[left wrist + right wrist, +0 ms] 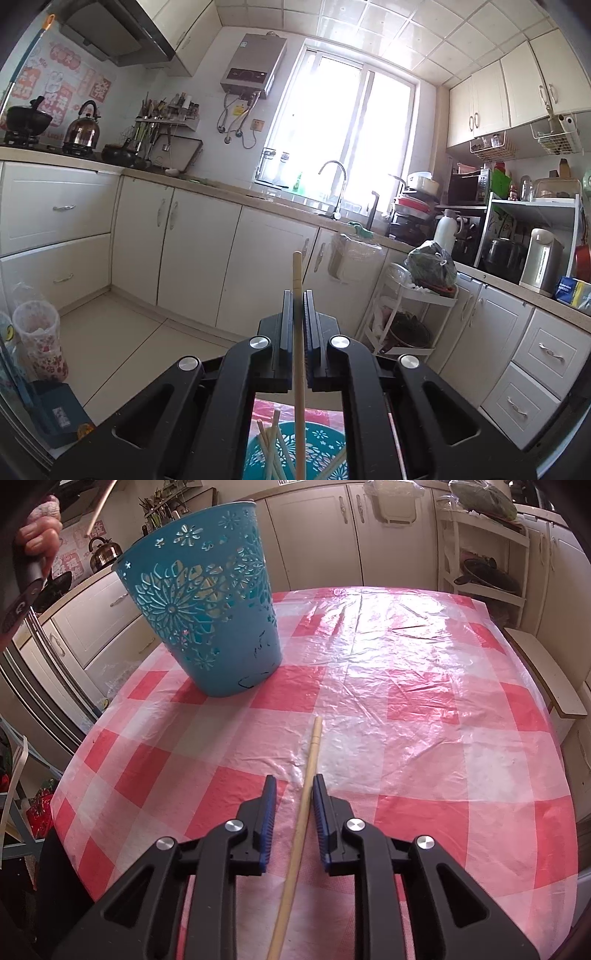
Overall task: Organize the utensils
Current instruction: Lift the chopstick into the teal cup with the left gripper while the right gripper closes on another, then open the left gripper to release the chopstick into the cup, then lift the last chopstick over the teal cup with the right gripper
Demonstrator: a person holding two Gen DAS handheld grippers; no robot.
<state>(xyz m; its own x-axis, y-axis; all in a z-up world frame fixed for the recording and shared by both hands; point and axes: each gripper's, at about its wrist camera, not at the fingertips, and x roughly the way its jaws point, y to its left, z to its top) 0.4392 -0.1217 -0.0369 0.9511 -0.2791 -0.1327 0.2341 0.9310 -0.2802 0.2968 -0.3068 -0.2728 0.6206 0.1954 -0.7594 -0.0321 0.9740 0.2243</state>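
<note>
Pale wood runs straight up between the pads of your left hand-held gripper [297, 295]: its jaws are closed tight on one chopstick [297, 280], which pokes out past the fingertips toward the kitchen cabinets [199, 251] and hangs down behind the jaws over the teal basket [258, 443]. In that left wrist view you look down through the gripper frame into the basket, where several more chopsticks [267, 446] lean against one another. Your right hand-held gripper [294, 781] points down at the surface [424, 738], which is covered in a red and white checked plastic cloth. Its jaws stand a little apart, with a second chopstick [312, 753] lying on the cloth between them; the blue pads [269, 812] do not press on it, though the right pad sits just beside the wood, so this stick is not gripped. It runs from under the gripper body forward and slightly right, with its tip well short of the basket. From the right wrist view the teal basket [207, 609] stands upright on the far left part of the cloth, its wall cut through with flower patterns. At the upper left edge of that view you can see a hand [38, 539] on a dark handle, and the end of a chopstick above the basket's rim.
</note>
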